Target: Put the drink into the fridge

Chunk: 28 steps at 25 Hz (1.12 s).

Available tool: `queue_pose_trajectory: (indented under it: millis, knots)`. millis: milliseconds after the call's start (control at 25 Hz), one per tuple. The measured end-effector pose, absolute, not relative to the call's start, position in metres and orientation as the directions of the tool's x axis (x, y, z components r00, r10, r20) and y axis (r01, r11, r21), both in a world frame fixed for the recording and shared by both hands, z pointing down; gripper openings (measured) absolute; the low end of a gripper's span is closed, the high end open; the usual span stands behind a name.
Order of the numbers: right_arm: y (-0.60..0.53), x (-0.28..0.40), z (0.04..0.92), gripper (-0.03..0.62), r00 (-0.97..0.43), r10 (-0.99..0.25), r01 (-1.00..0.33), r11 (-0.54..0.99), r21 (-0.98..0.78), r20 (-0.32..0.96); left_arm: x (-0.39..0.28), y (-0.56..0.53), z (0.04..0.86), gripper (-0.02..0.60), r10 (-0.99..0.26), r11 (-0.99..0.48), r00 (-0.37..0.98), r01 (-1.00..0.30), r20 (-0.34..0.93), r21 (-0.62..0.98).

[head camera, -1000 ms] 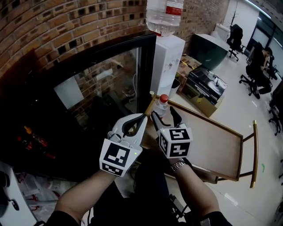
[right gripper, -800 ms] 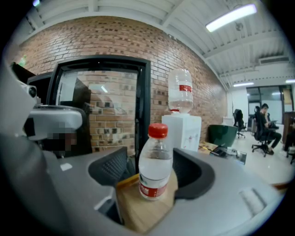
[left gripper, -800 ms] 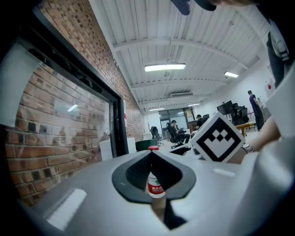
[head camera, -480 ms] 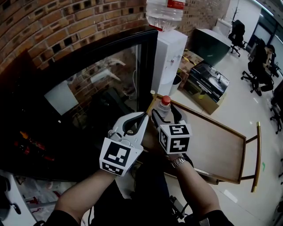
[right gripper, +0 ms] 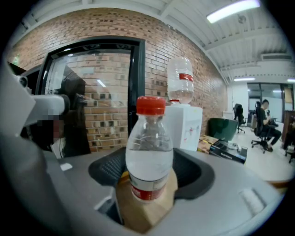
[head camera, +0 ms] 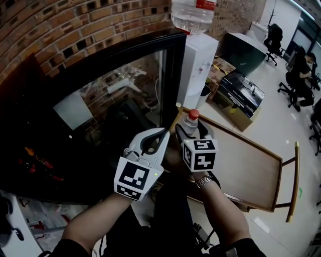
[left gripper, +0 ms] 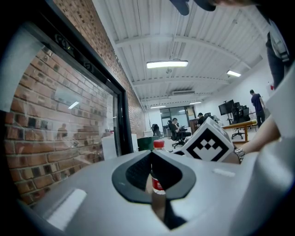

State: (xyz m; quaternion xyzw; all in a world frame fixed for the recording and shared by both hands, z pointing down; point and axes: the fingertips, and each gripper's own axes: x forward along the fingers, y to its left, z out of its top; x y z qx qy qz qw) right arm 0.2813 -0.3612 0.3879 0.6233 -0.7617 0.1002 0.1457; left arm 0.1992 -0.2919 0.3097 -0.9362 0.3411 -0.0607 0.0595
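The drink is a clear water bottle (head camera: 192, 122) with a red cap and a red label. It stands upright between the fingers of my right gripper (head camera: 192, 130), which is shut on it over the near corner of a wooden cart (head camera: 241, 160). In the right gripper view the bottle (right gripper: 149, 156) fills the middle, with black pads against both its sides. My left gripper (head camera: 163, 132) is just left of it, shut and empty. The fridge (head camera: 115, 100) has a black-framed glass door, which is closed, to the left and ahead. In the left gripper view the bottle (left gripper: 158, 146) shows beyond the shut tips.
A white water dispenser (head camera: 198, 65) carrying a large inverted jug (head camera: 193, 15) stands right beside the fridge frame. The cart has a brass rail (head camera: 292, 180) on its right side. Stacked boxes (head camera: 241, 98) lie on the floor beyond it. Office chairs and seated people are at the far right.
The right gripper's fingers, spread wide around the bottle a second ago, have closed in on it. Bottle and gripper have shifted slightly right. The left gripper has stayed shut in place.
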Motion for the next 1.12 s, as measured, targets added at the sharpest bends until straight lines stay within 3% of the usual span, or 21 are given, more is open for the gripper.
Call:
queue_pose_trajectory:
  millis: [520,1120]
  knots:
    - [-0.340,0.274,0.373,0.299,-0.180,-0.932,-0.980,0.198,0.027,0.316,0.177,-0.275,0.299,0.005,-0.678,-0.729,0.732,-0.659,0.062,-0.186]
    - [-0.270,0.191,0.313,0.299,-0.359,-0.906,-0.924,0.379,0.049,0.224,0.122,-0.221,0.273,0.005,-0.761,-0.633,0.648,-0.745,-0.004,-0.210]
